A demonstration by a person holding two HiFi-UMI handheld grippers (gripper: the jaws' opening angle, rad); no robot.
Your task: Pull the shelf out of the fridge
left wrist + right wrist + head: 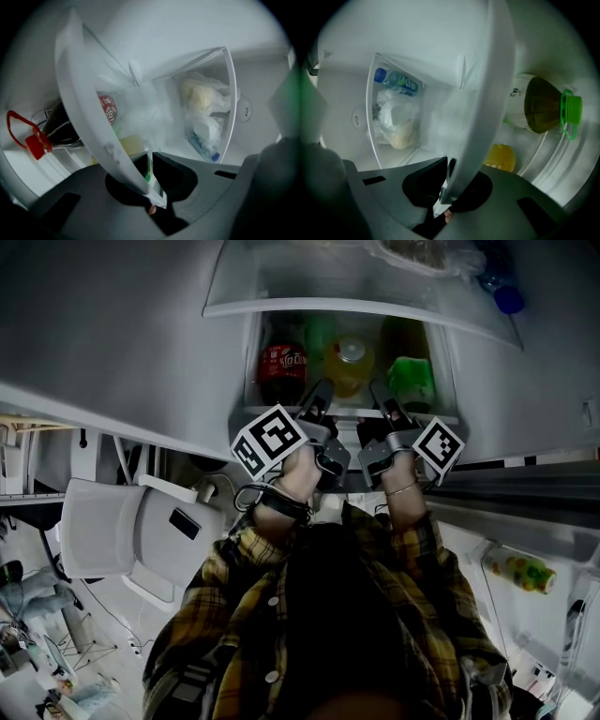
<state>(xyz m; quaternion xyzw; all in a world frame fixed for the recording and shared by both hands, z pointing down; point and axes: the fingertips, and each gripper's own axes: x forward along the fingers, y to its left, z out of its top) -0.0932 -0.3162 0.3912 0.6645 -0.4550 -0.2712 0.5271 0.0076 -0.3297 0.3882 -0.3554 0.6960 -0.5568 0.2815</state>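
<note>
Left tool (323, 392), right tool (381, 392) clamp shelf (79, 108); fridge (417, 42) open.

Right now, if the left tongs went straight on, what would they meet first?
The shelf's front edge, which is pinched in the left tongs; behind it, probably the yellow drink bottle.

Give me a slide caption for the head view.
The left tongs and right tongs clamp the front edge of the fridge shelf, cola bottle and juice bottle behind it.
</note>
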